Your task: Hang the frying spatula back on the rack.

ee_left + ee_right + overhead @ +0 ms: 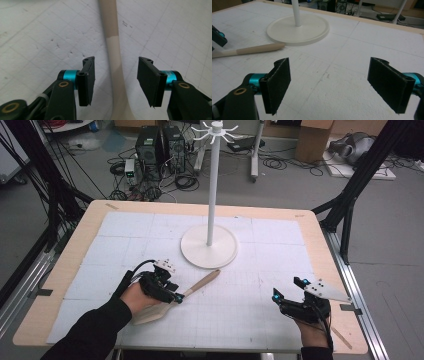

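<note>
A pale wooden spatula [172, 300] lies flat on the white gridded mat [250, 290], its handle pointing toward the stand's base. My left gripper [176, 296] hovers over the spatula's neck, open, one jaw on each side. In the left gripper view the spatula handle [115, 62] runs straight up between the two black pads [87, 82], and no pad touches it. My right gripper [276, 296] is open over bare mat at the front right, nothing between its jaws. From there the spatula handle [254, 50] shows at far left.
A white stand [214, 180] with a round base [209, 251] and hook arms at its top rises from the middle of the table. The table's wooden rim [80, 240] frames the mat. Computers and cables lie on the floor beyond.
</note>
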Tool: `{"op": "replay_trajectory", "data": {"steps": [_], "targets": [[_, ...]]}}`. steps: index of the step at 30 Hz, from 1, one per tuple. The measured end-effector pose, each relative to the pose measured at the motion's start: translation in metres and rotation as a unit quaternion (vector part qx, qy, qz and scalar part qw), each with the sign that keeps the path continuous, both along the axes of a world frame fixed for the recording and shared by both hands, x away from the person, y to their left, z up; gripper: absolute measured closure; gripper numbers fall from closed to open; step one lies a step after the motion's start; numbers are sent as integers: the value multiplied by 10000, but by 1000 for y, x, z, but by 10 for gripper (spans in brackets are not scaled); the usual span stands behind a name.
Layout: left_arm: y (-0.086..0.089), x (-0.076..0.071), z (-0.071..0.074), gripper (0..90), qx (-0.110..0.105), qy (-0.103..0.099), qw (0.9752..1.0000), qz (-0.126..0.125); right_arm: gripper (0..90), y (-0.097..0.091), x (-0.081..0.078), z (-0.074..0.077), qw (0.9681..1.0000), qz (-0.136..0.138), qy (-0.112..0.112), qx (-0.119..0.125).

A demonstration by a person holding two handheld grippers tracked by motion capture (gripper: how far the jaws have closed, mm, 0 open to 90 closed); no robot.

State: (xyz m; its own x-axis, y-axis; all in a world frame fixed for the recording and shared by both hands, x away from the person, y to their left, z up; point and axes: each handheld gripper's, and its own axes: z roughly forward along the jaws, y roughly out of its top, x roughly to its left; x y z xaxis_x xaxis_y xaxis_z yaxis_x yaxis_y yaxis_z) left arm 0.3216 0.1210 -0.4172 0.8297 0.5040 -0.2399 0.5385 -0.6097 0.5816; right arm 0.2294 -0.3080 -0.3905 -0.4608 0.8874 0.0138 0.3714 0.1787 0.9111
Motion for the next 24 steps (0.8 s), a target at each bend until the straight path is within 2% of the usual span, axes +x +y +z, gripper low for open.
{"op": "replay_trajectory", "data": {"steps": [5,6,8,13,18,24], "targets": [[-5,0,-4,520,122,23,9999,-55,176,0,1,0,10000,-5,13,13],[-7,-1,-5,520,85,26,10000,-18,176,1,1,0,10000,-7,12,13],[-9,0,-6,526,227,-1,9996,-137,176,0,1,-1,10000,3,3,8],[-12,-1,-6,543,260,-32,9996,-133,176,0,1,-1,10000,8,13,11],[-14,-4,-6,566,282,-67,9993,-250,177,0,1,-1,10000,-15,42,32],[-15,-6,-5,587,318,-129,9991,-231,177,0,1,-1,10000,-12,42,37]]}}
